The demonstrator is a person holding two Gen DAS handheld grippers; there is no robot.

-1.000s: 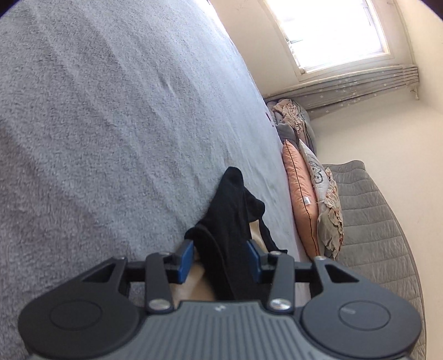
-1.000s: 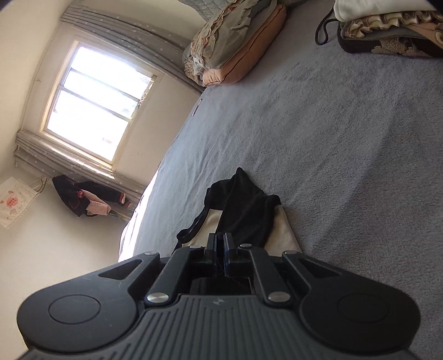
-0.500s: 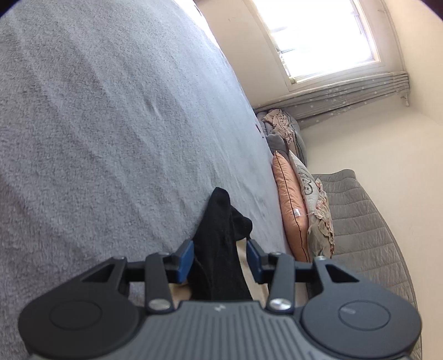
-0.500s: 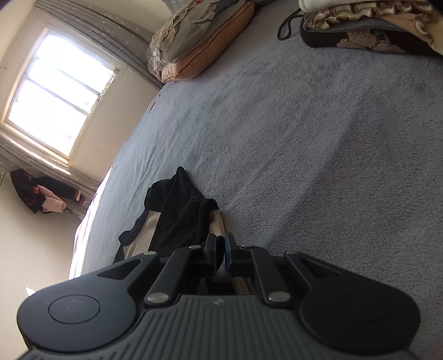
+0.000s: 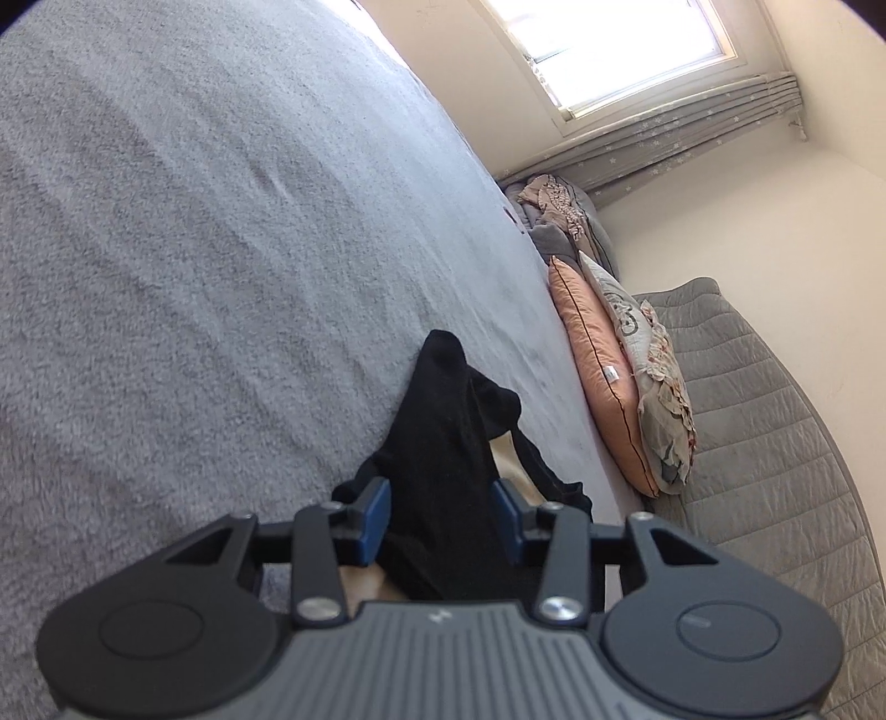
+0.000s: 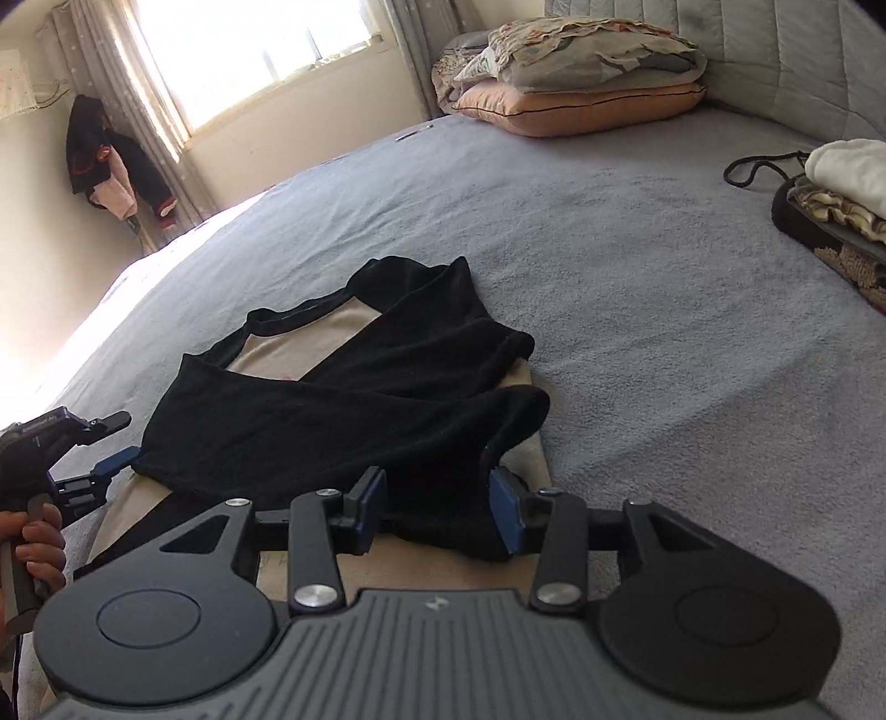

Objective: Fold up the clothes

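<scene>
Grey fleece bedding covers a wide bed and gives a broad, soft, flat place to work, which is presumably why the clothes are being folded on it. Near its front edge lies the black-and-beige garment, a top with a beige body and black sleeves and neck trim. Both black sleeves are laid across the beige front, one over the other, so the piece already looks narrowed toward a strip; the sleeve step seems done or nearly so.

At the near end of this garment sits the right gripper. Its jaws are opening, with a fold of black sleeve cloth lying between the blue pads but no longer pinched, which reads as a release once the sleeve has been set where it belongs. On the far left of the right wrist view the left gripper shows, gripped by the person's hand. In its own view the left gripper has its jaws partly apart with black cloth bunched between them; whether the pads press on it cannot be told.

Farther out, a stack of folded clothes waits at the right edge of the bed, probably finished pieces kept clear of the work. Pillows are piled at the headboard, and dark clothing hangs by the bright window.
</scene>
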